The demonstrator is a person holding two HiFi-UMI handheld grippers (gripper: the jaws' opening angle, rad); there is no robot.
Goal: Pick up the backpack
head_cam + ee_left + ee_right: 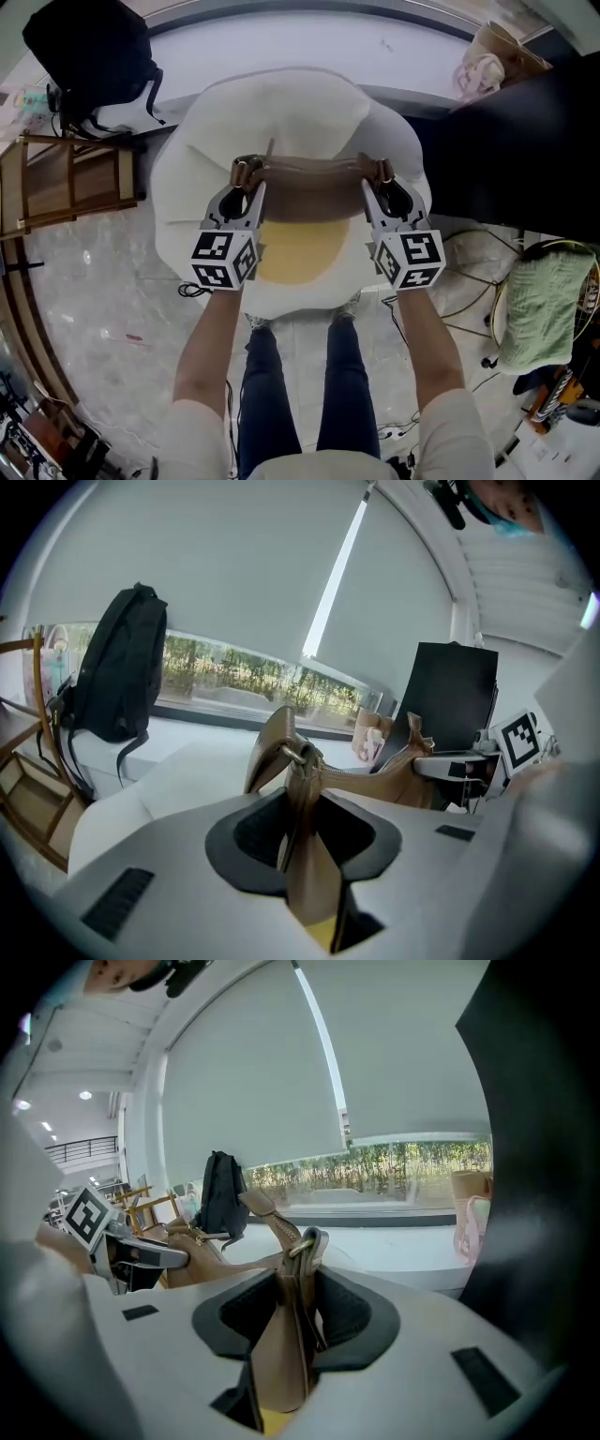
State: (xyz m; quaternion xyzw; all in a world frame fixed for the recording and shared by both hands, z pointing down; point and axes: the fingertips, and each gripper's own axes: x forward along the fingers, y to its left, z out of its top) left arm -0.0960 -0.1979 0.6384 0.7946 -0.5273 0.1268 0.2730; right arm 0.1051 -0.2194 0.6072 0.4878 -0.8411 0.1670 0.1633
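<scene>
A backpack with a tan leather top and a yellow body hangs between my two grippers, above a white rounded seat. My left gripper is shut on the tan strap at the bag's left end, by a metal ring. At the right end, my right gripper is shut on the other tan strap, also under a ring. Each gripper view shows the bag's top stretched across toward the other gripper.
A black backpack sits on the white window ledge at the far left, by a wooden chair. A paper bag and a black panel are at the right. A green cloth and cables lie on the floor.
</scene>
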